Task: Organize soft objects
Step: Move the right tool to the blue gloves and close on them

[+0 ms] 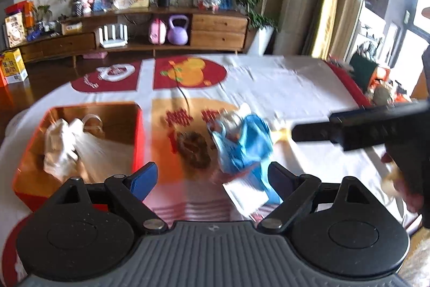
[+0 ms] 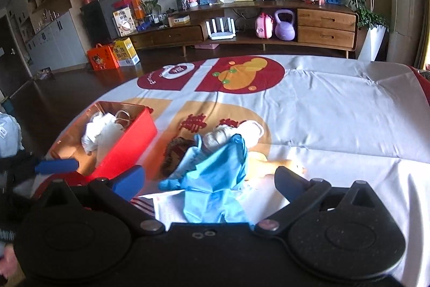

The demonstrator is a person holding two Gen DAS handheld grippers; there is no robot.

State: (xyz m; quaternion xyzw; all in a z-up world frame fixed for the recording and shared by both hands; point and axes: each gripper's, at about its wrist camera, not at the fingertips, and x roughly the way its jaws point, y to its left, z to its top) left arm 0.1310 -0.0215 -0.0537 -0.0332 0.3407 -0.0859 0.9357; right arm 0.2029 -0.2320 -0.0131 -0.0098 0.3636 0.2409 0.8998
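**Both tongs open over the soft pile, box waiting to the left**

Left tongs (image 1: 212, 179) hang wide open, holding nothing; right tongs (image 2: 209, 179) likewise spread and empty. Directly ahead of both, between the blue-padded fingers (image 2: 129, 178), lies the crumpled light-blue fabric piece (image 2: 215, 171) on the white-and-red printed bed cover (image 2: 336, 109). It touches a brown fuzzy round item (image 2: 174, 152) on its left and a white-grey rolled soft bundle (image 2: 231, 133) just beyond it. A yellowish soft thing (image 2: 285, 166) sits just right of it; what it is I cannot tell.

The open red cardboard box (image 2: 129, 141), ahead-left of both tongs, already holds white crumpled cloth (image 2: 99, 131).

Likely step: pick the blue fabric for the box. Judgement: close on its bunched middle, not a loose edge, or it will trail and drag its neighbours.

Long axis runs roughly from near the tongs away toward the bundle, leaning slightly right; the near end fans out flat, the far end is bunched.
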